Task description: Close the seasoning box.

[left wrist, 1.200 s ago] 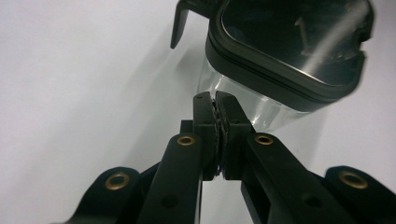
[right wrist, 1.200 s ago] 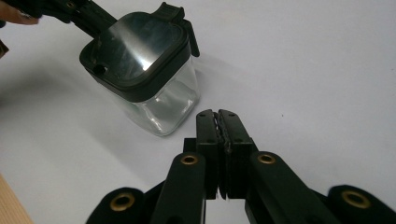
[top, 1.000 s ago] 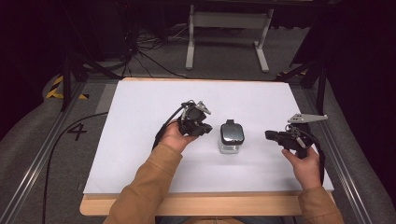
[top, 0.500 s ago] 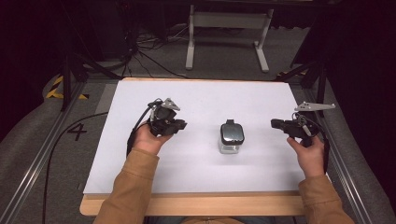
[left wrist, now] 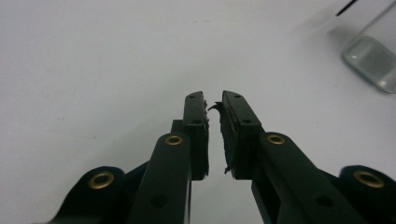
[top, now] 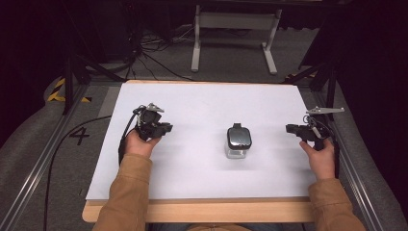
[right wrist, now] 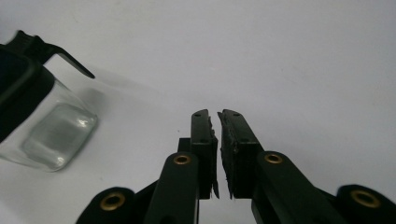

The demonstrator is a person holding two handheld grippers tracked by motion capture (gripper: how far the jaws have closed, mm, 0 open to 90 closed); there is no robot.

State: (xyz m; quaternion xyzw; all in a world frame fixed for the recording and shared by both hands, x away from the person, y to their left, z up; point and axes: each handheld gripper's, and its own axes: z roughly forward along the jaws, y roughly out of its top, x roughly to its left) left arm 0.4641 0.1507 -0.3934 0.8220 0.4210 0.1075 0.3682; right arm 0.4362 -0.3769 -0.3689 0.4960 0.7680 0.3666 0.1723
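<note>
Two forearms in tan sleeves enter the high view from 6 o'clock, each hand holding a black gripper above a white table (top: 202, 178) with a wooden front edge. At about 8 o'clock of the table's centre, the left hand (top: 138, 144) holds the left gripper (top: 163, 129), whose jaws point toward 3 o'clock; a black cable trails from it off the table's 9 o'clock side. At about 4 o'clock of the centre, near the table's right edge, the right hand (top: 320, 156) holds the right gripper (top: 291, 128), whose jaws point toward 9 o'clock and which carries a grey plate on top.

Between the two grippers, well apart from each, a clear glass jar (top: 238, 142) with a dark lid stands upright just right of the table's centre. In the left gripper view the left gripper (left wrist: 213, 100) shows its jaws drawn to a narrow slit with nothing between them, and the jar (left wrist: 373, 58) lies toward 2 o'clock. In the right gripper view the right gripper (right wrist: 214, 116) likewise shows jaws nearly closed and empty, with the jar (right wrist: 51, 128) toward 9 o'clock.

Beyond the table, at 12 o'clock, a grey carpeted floor (top: 159, 67) carries loose cables and a white metal stand (top: 235, 33).
</note>
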